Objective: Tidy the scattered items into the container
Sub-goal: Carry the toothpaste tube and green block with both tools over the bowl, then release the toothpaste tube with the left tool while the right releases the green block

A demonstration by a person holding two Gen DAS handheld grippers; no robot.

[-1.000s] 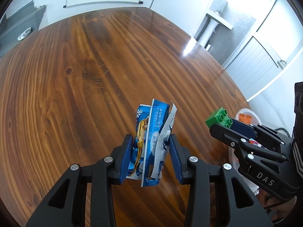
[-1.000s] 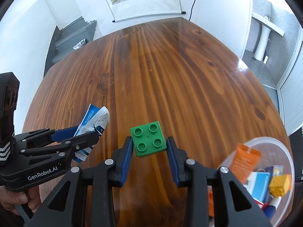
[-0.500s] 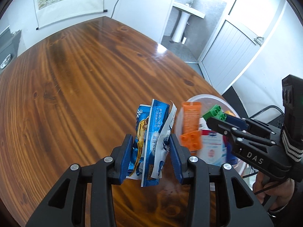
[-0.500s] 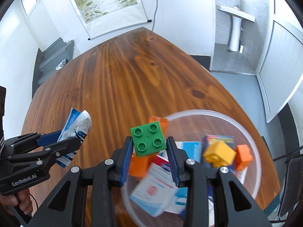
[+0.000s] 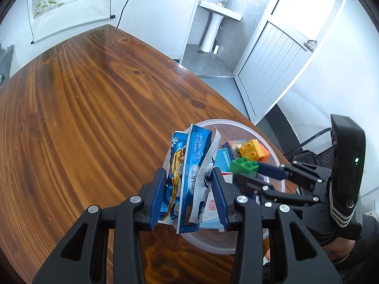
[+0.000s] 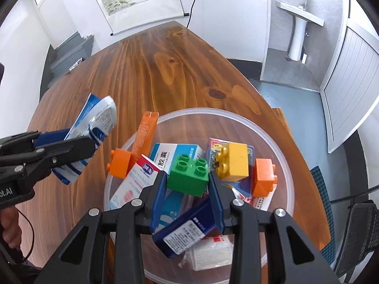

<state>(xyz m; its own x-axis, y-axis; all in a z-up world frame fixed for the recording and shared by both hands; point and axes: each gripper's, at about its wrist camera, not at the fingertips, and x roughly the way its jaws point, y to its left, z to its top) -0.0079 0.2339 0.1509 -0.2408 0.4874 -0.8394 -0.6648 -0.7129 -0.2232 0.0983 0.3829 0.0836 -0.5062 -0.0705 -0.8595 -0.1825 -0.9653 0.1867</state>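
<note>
Crinkled foil sachets fill left tongs; right tongs clamp studded green brick.

Left claw grips blue sachets over clear bowl; right claw pinches green brick

Black skeletal gripper arms, silver screws, ribbed blue pads (2 apiece), dark sleeve.

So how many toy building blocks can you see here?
4: green block in the right gripper; yellow block and two orange blocks in the bowl. Others may be hidden.
</note>
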